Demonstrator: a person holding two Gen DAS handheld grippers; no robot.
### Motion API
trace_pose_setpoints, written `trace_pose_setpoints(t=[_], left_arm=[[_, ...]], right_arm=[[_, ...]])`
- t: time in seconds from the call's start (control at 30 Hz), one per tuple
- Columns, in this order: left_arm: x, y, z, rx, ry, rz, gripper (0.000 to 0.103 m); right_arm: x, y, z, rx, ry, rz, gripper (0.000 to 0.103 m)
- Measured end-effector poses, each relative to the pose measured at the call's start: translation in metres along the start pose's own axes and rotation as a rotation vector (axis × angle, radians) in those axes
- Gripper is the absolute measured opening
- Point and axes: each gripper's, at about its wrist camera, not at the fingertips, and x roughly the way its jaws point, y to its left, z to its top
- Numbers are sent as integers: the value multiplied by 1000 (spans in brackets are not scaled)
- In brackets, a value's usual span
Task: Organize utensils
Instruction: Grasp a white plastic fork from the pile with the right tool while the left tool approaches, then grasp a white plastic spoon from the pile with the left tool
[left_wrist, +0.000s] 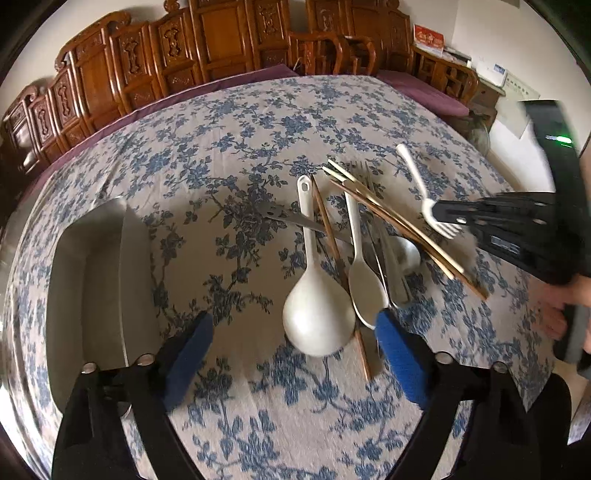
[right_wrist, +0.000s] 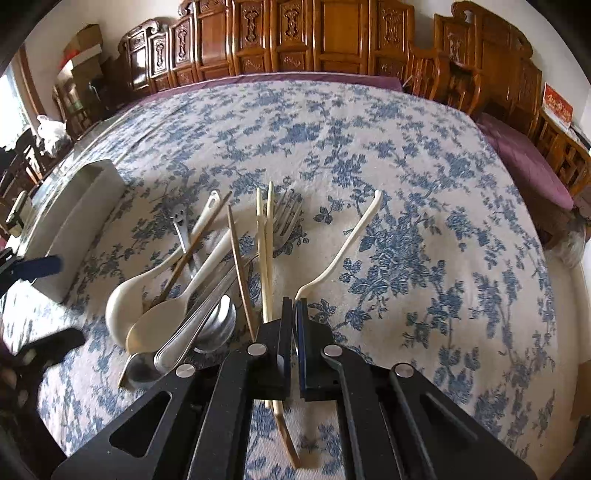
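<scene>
A pile of utensils lies on the floral cloth: a big white spoon (left_wrist: 317, 321), a smaller white spoon (left_wrist: 364, 284), metal spoons (right_wrist: 216, 325), metal forks (right_wrist: 286, 218) and several chopsticks (left_wrist: 399, 221). My left gripper (left_wrist: 294, 316) is open, its blue pads on either side of the big white spoon's bowl and apart from it. My right gripper (right_wrist: 293, 314) is shut on the head of a white plastic fork (right_wrist: 343, 254), whose handle points away to the upper right. The left wrist view shows the same grip at the right gripper (left_wrist: 445, 218).
A white organizer tray (left_wrist: 92, 277) sits left of the pile, also seen as the white tray (right_wrist: 81, 221). Carved wooden chairs (right_wrist: 332, 37) line the far side. The table edge (left_wrist: 517, 387) drops off close to the right, where a hand (left_wrist: 557, 314) holds the right gripper.
</scene>
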Motion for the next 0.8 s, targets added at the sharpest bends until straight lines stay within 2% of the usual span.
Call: trace_pose_setpoints(t=[0.13,0.27,0.33,0.6,0.73,0.8], left_arm=[[18,-4,16,19,33,-1,68],[40,-1,30,-14,80,-31,51],[47,1,35,-20,93,-18,45],[71,-4,41,18,151,42,36],[74,2,42,-5,143,28,34],[75,6,43,-20,143,9,18]], right_arm=[[-17,4,-4,-27,-24,9,3],[-26,9,-10,-46,-28,20,3],[-28,10,-13,-53,-29,20,3],[-31,17,-20,-73,-32,35,3],[-32,22,-21,-86,-34,40,3],[-33,25,-21,-95,-35,39,3]])
